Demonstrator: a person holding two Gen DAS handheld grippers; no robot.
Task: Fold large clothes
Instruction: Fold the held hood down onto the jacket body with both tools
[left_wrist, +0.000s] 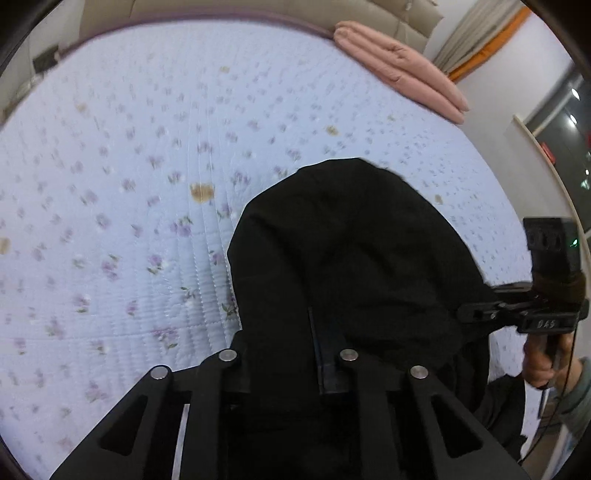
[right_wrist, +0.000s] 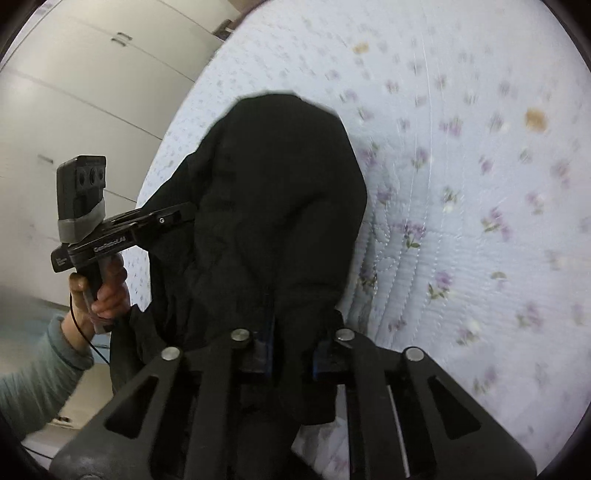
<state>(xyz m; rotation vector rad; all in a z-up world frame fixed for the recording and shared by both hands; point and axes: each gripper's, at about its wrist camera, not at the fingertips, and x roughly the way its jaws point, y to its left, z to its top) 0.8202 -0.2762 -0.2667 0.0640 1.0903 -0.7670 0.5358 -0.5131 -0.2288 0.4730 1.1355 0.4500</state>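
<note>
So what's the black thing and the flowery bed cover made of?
The black garment looks like soft matte woven cloth: it drapes and shows no shine. The bed cover looks like padded quilted fabric, probably cotton, with stitched lines and printed purple flowers. Both are guesses from looks.

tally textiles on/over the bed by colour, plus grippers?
Black garment: 1, gripped by both
Pink folded blanket: 1
Floral bedspread: 1
Grippers: 2, left gripper, right gripper
Total: 5

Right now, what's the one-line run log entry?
stage: lifting | left gripper: shut on black garment | right gripper: shut on black garment | below: floral bedspread
</note>
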